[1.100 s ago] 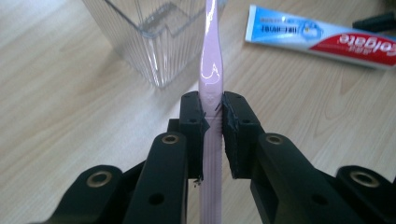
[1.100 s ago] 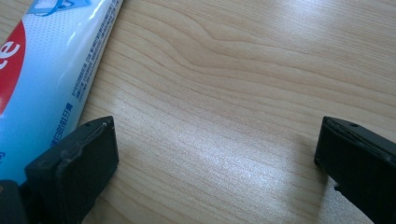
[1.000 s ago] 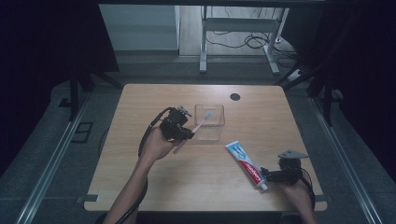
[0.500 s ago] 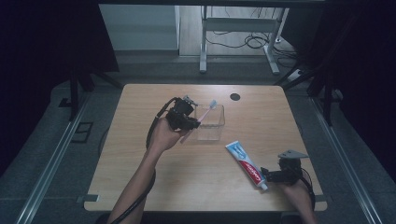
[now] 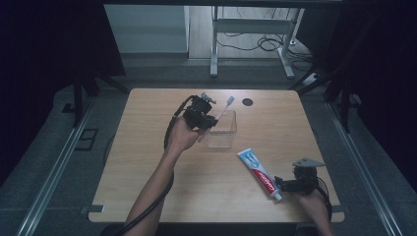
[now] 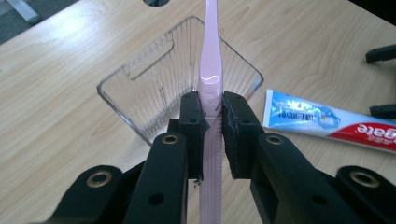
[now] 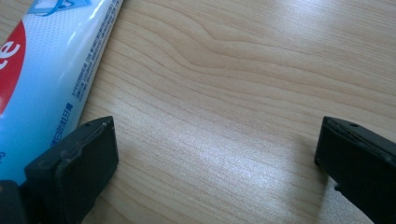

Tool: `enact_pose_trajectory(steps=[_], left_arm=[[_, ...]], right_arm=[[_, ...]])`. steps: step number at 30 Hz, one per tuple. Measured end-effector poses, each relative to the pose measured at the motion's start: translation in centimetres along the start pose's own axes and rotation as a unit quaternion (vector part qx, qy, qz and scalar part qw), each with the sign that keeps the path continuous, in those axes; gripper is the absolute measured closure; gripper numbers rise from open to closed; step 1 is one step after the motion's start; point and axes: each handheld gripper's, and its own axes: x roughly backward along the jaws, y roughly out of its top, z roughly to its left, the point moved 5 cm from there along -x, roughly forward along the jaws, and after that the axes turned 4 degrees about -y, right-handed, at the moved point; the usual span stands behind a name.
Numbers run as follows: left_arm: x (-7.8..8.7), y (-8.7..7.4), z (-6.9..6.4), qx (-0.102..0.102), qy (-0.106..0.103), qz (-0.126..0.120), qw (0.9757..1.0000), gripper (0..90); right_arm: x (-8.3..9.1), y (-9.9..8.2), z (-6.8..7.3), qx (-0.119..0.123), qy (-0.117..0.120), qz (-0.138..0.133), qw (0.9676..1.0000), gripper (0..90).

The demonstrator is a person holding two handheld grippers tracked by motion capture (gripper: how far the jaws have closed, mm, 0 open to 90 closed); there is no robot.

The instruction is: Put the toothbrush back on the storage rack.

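Clear ribbed plastic bin (image 5: 222,130) sits mid-table (image 5: 147,196); everything placed relative to it. Toothpaste tube (image 5: 259,173) lies flat, near the bin toward the person's right. Dark round hole (image 5: 247,102) beyond the bin. Left gripper (image 6: 212,123) clenched on a pink toothbrush (image 6: 209,70), held over the bin's open top, head pointing away. Right gripper (image 7: 215,154) jaws spread wide, nothing between them, resting just beside the tube.

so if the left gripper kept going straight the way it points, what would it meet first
Probably the clear ribbed plastic container: the left gripper, shut on the pink toothbrush, points at its open inside, though depth is unclear.
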Motion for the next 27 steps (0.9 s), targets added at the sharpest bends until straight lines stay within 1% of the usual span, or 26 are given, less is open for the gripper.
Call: enact_pose_trajectory(steps=[4,12,13,18,20,24,27], left_arm=[[-0.3,0.7,0.2,0.0,0.003,-0.01,0.9999,79.0],[-0.9,2.0,0.5,-0.003,0.018,-0.025,0.9995,79.0],[-1.0,2.1,0.5,0.0,0.017,-0.029,0.9994,79.0],[-1.5,2.8,0.7,0.001,0.025,-0.042,0.9988,79.0],[-1.7,3.1,0.8,0.003,0.024,-0.048,0.9986,79.0],[-2.2,3.6,1.1,0.004,0.031,-0.055,0.998,79.0],[-2.6,3.9,1.3,0.011,0.034,-0.062,0.9974,79.0]], right_arm=[[0.0,0.0,0.0,0.0,0.0,0.0,1.0,0.0],[0.0,0.0,0.0,0.001,0.001,0.0,1.0,0.0],[0.0,0.0,0.0,0.001,0.001,0.0,1.0,0.0],[0.0,0.0,0.0,0.001,0.002,0.0,1.0,0.0],[0.0,0.0,0.0,0.001,0.002,0.0,1.0,0.0],[0.0,0.0,0.0,0.001,0.002,0.0,1.0,0.0],[0.0,0.0,0.0,0.002,0.002,0.0,1.0,0.0]])
